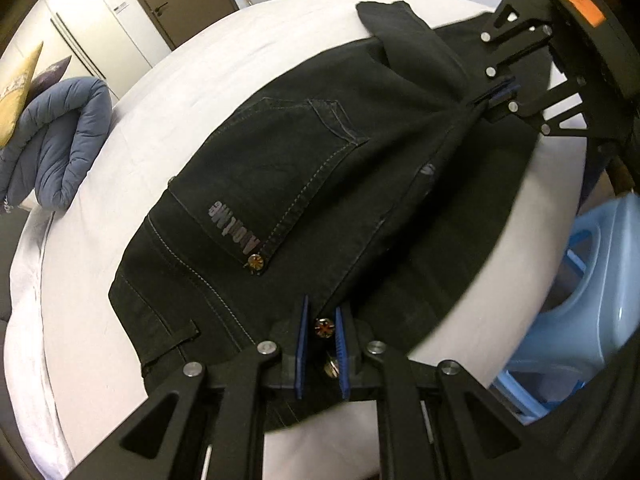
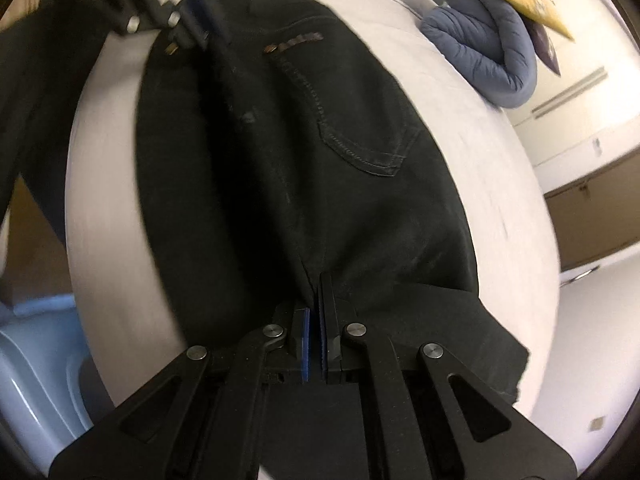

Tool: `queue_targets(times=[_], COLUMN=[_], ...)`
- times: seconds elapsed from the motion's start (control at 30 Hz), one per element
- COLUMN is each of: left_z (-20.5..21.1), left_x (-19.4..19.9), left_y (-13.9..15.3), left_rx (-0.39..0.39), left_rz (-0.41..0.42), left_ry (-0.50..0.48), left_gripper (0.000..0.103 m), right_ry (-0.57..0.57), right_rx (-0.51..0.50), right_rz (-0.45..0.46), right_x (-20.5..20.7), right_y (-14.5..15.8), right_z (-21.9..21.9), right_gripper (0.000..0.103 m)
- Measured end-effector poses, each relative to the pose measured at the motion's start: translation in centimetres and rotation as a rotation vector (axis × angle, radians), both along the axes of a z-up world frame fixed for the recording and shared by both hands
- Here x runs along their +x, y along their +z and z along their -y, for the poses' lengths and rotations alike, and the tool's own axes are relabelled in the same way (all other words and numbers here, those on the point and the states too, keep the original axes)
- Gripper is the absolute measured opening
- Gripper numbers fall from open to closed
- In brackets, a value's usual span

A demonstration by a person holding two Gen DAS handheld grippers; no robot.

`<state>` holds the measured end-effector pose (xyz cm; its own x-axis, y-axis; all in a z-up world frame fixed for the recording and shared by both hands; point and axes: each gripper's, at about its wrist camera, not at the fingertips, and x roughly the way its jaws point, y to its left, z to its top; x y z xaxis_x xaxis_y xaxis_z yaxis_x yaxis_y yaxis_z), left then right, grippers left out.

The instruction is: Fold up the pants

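White bedding covers the bed (image 1: 168,112) where the work happens, with wardrobe doors (image 1: 80,32) behind. At the far left of the left wrist view a folded blue quilt (image 1: 56,140) lies on the sheet, well apart from the garment, with a yellow cushion (image 1: 20,92) against it.

Moving right, the black pants (image 1: 304,184) lie seat-up across the bed, back pocket and its printed lettering showing, the fabric doubled along the centre seam. The left gripper (image 1: 320,332) is clamped on the waistband right at the metal button, pads pressed on the cloth. Further right, the right gripper (image 1: 494,94) pinches the fabric near the crotch, where one leg bunches up and trails off toward the bed's edge. A pale blue plastic bin (image 1: 580,300) stands beside the bed at the right.

In the right wrist view, the right gripper (image 2: 314,344) has its pads nearly together on a narrow ridge of denim; the bite looks thin. The left gripper (image 2: 192,16) appears blurred at the top left.

The likely trouble: that shallow pinch may hold only one layer, so the halves could slide out of line when lifted. The button between the left pads may let the waistband twist or slip. The legs hanging past the edge could drag the folded part sideways or off the bed toward the bin.
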<state>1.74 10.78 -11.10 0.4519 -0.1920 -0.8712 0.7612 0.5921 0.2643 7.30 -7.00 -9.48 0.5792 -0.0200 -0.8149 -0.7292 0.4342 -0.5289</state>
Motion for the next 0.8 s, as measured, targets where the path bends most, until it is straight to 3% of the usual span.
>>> queue_targets(times=[0.27,0.4,0.67,0.77,0.8], left_z=[-0.9,-0.9,-0.7,-0.6,-0.7], left_x=[0.4,0.8,1.2,1.8,2.3], left_y=[-0.2,-0.1,-0.6,-0.8,-0.6], left_rx=[-0.002,0.004,0.016,0.043,0.064], left_rz=[0.001,-0.016,-0.027,-0.024,0.003], left_ry=[-0.01,-0.019,-0.016,0.012,0.042], left_gripper=[0.013,0.013,0.013,0.03,0.054], right_ry=[0.044,0.04,0.031,0.004,-0.007], right_rx=[-0.096,-0.086,-0.088,-0.072,-0.066], right_rz=[0.029,0.024,0.028,0.033,0.035], right_x=[-2.3,-4.2,-4.3,-4.4,-4.3], right_y=[-2.0,-1.7,-3.4,-3.4,-3.5], right_z=[-3.4,-4.9,-3.0,-3.1,-3.1], right_gripper=[0.002,0.002,0.002,0.003,0.006])
